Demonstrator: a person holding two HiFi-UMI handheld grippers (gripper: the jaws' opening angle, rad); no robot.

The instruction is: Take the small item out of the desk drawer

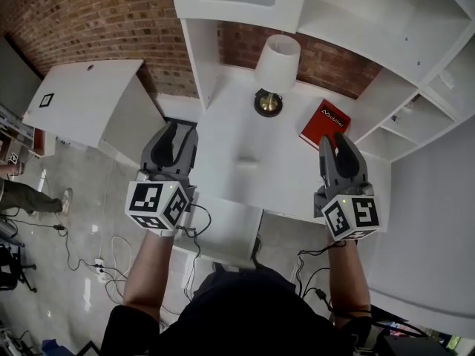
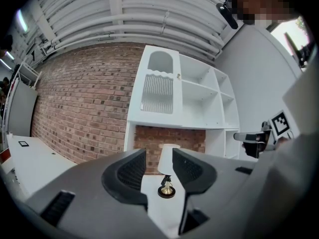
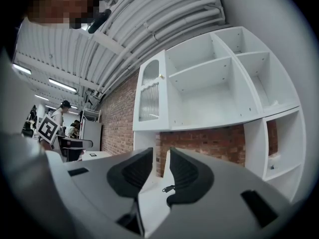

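- A white shelf unit [image 1: 386,43] with open compartments stands against a brick wall, above and to the right of the desk.
- A white desk [image 1: 230,147] fills the middle of the head view, and the person stands at its front edge.
- A white box [image 1: 226,232] juts from the desk's front edge between the 2 arms. It looks like the desk drawer, but its inside cannot be made out.
- A table lamp [image 1: 276,65] with a white shade and brass base stands at the back of the desk.
- A red book [image 1: 325,122] lies flat to the right of the lamp.
- The left gripper [image 1: 178,130] is held level over the desk's left side. Its fingers stand moderately apart with nothing between them; only the far-off lamp shows through the gap.
- The right gripper [image 1: 335,142] is held level over the desk's right side, near the book. Its fingers stand narrowly apart and are empty.
- The small item is in no view; it is presumably inside the drawer, below and behind both grippers.
- Judgement: a drawer-sized item is likely light and easily knocked. A narrow pinch across its middle, from above, seems safest, and its stiffness or slipperiness cannot be judged yet.
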